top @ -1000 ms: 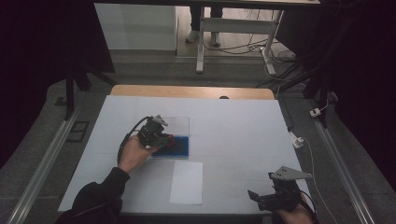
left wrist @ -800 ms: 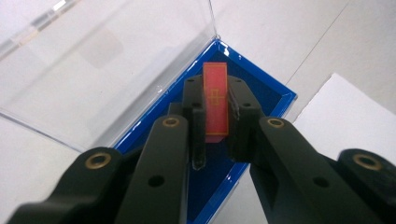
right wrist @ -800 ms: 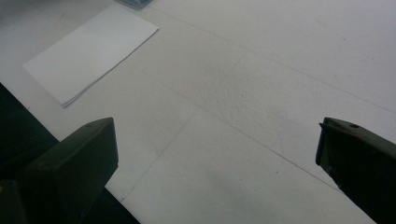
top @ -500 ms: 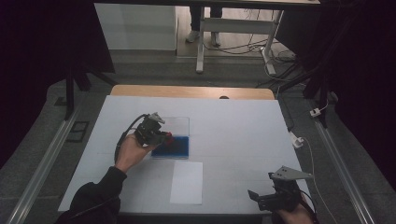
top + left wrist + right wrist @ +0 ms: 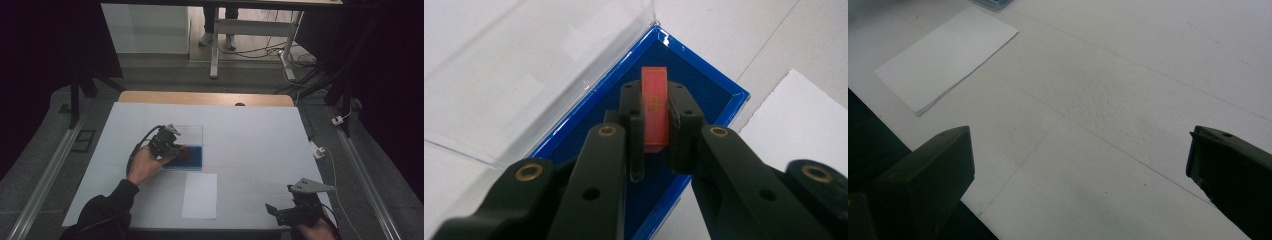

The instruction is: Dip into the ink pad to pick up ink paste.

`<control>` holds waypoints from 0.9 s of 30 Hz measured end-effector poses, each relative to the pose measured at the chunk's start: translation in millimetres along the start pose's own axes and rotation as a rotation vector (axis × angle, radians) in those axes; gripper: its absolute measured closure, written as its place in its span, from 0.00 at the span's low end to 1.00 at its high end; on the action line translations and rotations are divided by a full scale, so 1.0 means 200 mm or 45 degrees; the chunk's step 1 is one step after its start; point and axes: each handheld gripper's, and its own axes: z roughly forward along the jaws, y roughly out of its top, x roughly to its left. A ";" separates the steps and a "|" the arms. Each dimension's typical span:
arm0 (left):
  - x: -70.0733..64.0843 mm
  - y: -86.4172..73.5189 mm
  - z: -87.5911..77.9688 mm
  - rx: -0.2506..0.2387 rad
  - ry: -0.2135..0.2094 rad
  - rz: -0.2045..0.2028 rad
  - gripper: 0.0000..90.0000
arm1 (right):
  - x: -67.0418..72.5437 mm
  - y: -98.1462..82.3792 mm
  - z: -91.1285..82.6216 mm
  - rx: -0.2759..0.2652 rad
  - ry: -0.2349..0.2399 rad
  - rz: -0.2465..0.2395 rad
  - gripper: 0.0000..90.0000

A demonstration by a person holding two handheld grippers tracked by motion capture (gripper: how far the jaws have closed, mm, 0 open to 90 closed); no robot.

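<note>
Left of centre in the high view, the left gripper (image 5: 181, 151) is clamped on a small red tile (image 5: 655, 111). In the left gripper view the tile stands on edge between the two black jaws, pinched at its sides, with a faint square outline marked on its face. Directly beneath it lies a shallow blue tray (image 5: 704, 87), its clear lid (image 5: 524, 75) folded open toward the upper left of the frame. A sheet of white paper (image 5: 200, 195) lies on the white worktop (image 5: 260, 135) just below the tray. At the lower right of the high view the right gripper (image 5: 272, 212) rests near the worktop's edge, its jaws wide apart with nothing between them.
</note>
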 end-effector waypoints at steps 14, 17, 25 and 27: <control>-0.01 0.01 0.03 0.053 0.038 -0.001 0.89 | 0.00 0.00 0.00 0.002 -0.003 -0.003 0.00; -0.02 0.01 0.04 0.065 0.049 0.001 0.89 | 0.00 0.00 0.00 0.005 -0.006 -0.005 0.00; -0.04 0.01 0.04 0.064 0.074 0.004 0.90 | 0.01 0.00 0.00 0.011 -0.008 -0.009 0.00; -0.01 0.00 0.04 0.054 0.037 -0.029 0.90 | 0.01 0.00 0.00 0.010 -0.009 -0.007 0.00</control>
